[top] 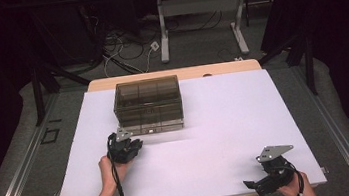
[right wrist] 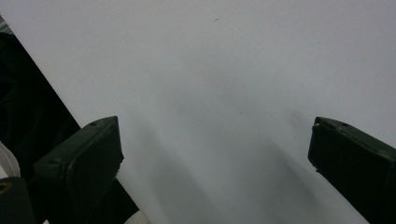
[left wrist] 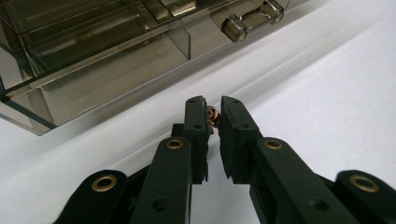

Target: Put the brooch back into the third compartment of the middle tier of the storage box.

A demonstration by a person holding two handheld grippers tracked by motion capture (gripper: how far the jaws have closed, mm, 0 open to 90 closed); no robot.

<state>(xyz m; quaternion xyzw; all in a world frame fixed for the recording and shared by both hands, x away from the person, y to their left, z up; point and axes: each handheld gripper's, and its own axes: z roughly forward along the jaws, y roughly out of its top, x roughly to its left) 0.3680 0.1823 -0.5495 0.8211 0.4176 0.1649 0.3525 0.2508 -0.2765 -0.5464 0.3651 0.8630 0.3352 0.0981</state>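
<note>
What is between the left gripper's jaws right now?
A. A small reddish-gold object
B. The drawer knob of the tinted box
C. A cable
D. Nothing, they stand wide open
A: in the left gripper view the left gripper has its jaws nearly closed on a small reddish-gold object, while the knobbed handle of the tinted drawer box sits apart, farther ahead.

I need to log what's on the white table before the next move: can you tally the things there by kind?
Smoky clear drawer box: 1
Small coppery object pinched in the left gripper: 1
Grippers, with the right gripper open over the bare table: 2
Total: 4
</note>
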